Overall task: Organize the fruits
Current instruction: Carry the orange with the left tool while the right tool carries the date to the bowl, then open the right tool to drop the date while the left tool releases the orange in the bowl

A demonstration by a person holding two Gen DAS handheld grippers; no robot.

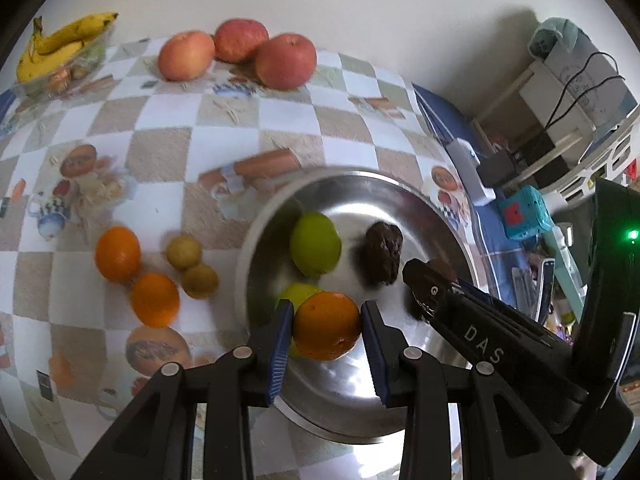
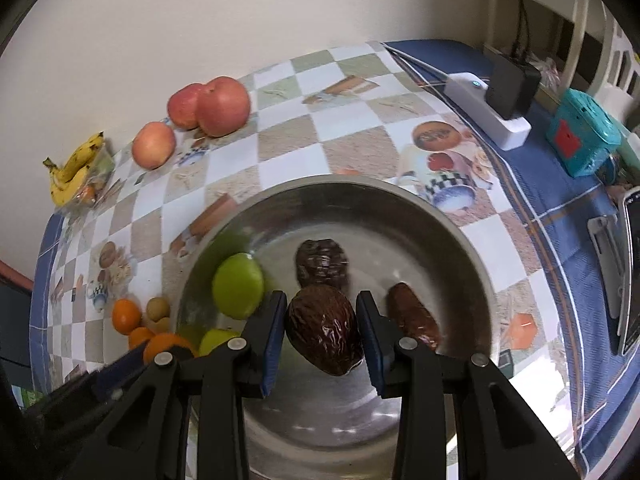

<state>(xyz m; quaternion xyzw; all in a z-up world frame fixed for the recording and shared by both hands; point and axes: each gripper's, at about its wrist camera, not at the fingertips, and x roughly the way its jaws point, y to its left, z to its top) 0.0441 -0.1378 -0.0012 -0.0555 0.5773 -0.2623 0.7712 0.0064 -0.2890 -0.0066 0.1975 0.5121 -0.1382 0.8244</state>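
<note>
The left gripper (image 1: 327, 334) is clamped on an orange (image 1: 326, 326) above the steel bowl (image 1: 440, 216), its near rim just below the fingers. To its right, the right gripper (image 2: 322, 330) is clamped on a dark wrinkled fruit (image 2: 324, 330) over the bowl's bare middle. Ahead and left lies open checked tablecloth (image 1: 168, 152). Only the right view shows a second brown fruit (image 2: 412, 316) right of the jaws; only the left shows both loose oranges (image 1: 118, 254) clearly.

Light: soft, even daylight, fairly bright.
Glare: white sheen on the steel bowl (image 1: 440, 216) floor just beneath the fingers.
Blur: slight smear on fruit far ahead.
Distortion: fisheye bending, dark vignette at corners.
</note>
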